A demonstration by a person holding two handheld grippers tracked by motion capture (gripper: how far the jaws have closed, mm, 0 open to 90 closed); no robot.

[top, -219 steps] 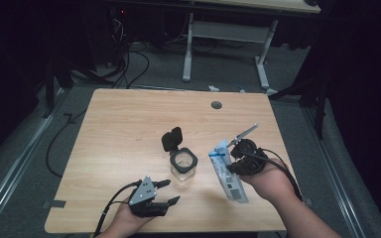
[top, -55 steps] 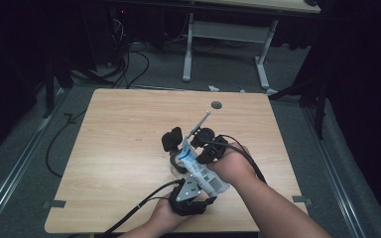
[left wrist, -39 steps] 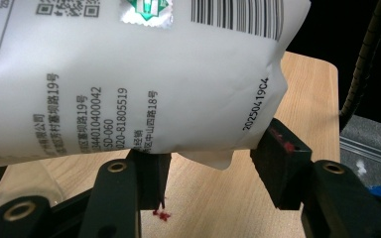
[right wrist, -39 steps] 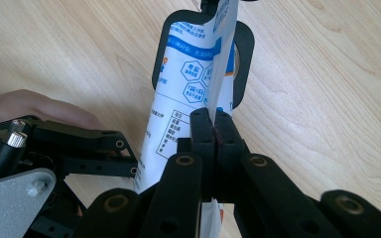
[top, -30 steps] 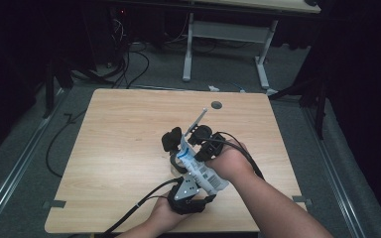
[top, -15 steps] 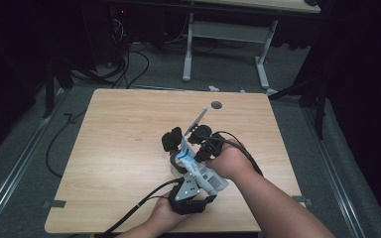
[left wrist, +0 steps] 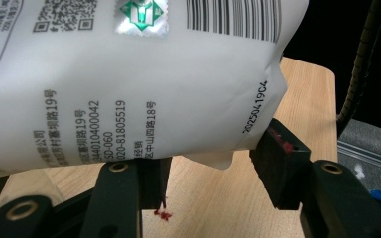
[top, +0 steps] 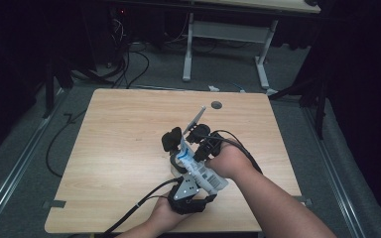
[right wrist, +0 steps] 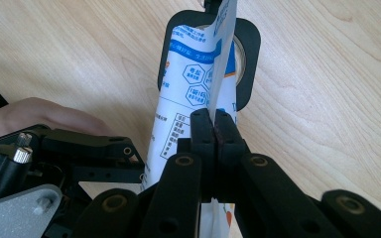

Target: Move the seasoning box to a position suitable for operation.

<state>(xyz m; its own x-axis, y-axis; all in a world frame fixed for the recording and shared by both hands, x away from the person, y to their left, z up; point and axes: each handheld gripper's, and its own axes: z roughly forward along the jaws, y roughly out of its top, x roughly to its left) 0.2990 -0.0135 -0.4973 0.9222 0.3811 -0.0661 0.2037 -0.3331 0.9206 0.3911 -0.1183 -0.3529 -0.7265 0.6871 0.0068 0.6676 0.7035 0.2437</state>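
The white plastic pouch [left wrist: 129, 84] carries all the legible print. In the left gripper view, a sideways stamped code near its lower corner reads "20250419C4". To the left run vertical lines partly readable: "19号", "4401040004 2", "020-81805519", "中山四路18号" and the fragment "公司". A black barcode sits along the upper edge, its digits cut off. Beside it is a green-and-silver holographic seal bearing a white mark, not decipherable, and at upper left part of a QR code with small unreadable text. In the right gripper view, the pouch [right wrist: 188, 94] shows blue hexagonal badges and a printed table; characters too small to read.
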